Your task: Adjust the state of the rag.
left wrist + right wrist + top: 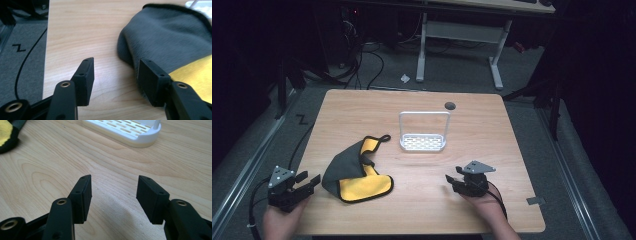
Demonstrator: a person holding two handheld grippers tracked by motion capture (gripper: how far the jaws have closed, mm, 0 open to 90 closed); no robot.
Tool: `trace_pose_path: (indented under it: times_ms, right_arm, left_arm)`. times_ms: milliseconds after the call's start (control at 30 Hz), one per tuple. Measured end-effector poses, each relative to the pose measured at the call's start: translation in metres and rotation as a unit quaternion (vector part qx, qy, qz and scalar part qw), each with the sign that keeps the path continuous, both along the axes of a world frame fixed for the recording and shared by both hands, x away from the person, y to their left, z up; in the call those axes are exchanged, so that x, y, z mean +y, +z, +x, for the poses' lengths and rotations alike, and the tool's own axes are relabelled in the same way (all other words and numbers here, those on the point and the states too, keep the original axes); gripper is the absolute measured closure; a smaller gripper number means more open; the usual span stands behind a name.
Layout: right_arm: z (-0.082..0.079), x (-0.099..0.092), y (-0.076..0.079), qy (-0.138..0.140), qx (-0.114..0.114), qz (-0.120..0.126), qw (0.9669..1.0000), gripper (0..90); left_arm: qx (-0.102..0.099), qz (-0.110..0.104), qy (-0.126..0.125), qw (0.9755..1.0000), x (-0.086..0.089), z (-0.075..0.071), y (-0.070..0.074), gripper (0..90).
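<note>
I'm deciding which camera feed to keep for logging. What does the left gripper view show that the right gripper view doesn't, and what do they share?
Left gripper view alone: the grey fleece side of the cloth filling the right half, with one jaw of the left tool right at its edge, plus the table's edge, the grey floor and a black cable.

Right gripper view alone: the white slotted rack ahead of the right tool.

Both: the wooden table, a pair of open black jaws holding nothing, and some of the cloth's yellow side.
</note>
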State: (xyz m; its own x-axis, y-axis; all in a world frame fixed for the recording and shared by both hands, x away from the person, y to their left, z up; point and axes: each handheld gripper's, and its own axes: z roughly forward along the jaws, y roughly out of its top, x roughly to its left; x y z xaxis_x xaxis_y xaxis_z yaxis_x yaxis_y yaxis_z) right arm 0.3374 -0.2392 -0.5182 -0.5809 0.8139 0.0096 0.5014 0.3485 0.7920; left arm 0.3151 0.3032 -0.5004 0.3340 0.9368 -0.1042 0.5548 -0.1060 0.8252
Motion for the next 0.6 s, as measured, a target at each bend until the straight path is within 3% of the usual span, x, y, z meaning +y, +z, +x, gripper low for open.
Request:
trace_pose_path:
  times_ms: [67, 167, 400, 600]
  right_arm:
    - [0.000, 0.000, 0.000, -0.001, 0.001, 0.001, 1.0000, 44.7]
    - [-0.002, 0.000, 0.003, -0.014, -0.008, 0.008, 0.9998, 34.1]
    - [-0.001, 0.001, 0.001, -0.004, -0.002, 0.002, 1.0000, 31.8]
    - [-0.002, 0.004, 0.001, 0.005, -0.005, -0.003, 1.0000, 35.4]
  left_arm:
    - [-0.007, 0.000, -0.004, 1.0000, -0.002, -0.002, 0.003, 46.6]
    - [-0.018, -0.006, -0.018, 0.9997, -0.010, -0.004, 0.010, 44.9]
    - [-0.038, 0.000, -0.053, 0.9979, -0.032, -0.004, 0.020, 41.6]
    - [-0.038, -0.004, -0.073, 0.9966, -0.046, -0.001, 0.020, 38.6]
